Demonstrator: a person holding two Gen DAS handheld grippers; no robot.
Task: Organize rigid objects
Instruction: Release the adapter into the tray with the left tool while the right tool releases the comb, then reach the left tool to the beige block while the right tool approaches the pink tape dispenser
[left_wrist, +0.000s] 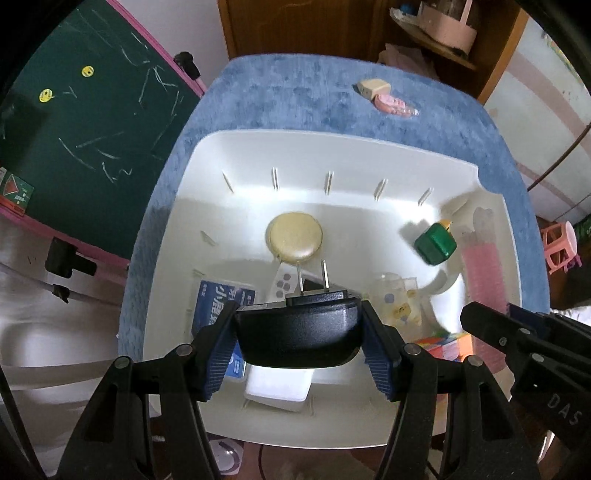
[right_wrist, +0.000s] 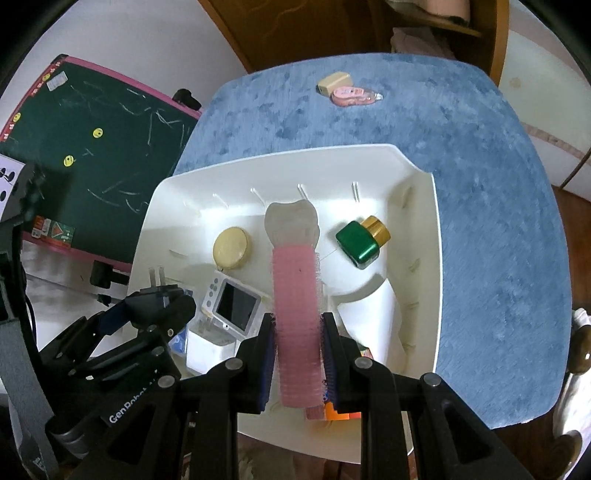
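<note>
I am holding both grippers over the white bin, which is sitting on the blue cloth. My left gripper is pinching a black plug adapter by its sides, its two metal prongs pointing toward the bin's far wall. My right gripper is clamping a pink hair roller that is lying lengthwise along the fingers, its clear scalloped end reaching toward the far wall of the bin.

Inside the bin I am seeing a round gold tin near the far wall, a green bottle with a gold cap lying tilted toward the bin's right side, a small white device with a dark screen toward the bin's near-left corner, and a blue printed box below the left gripper's fingers.

Beyond the bin's far wall, well apart from it, a cream block and a pink item are lying touching each other on the cloth. A green chalkboard is standing left of the bin.
</note>
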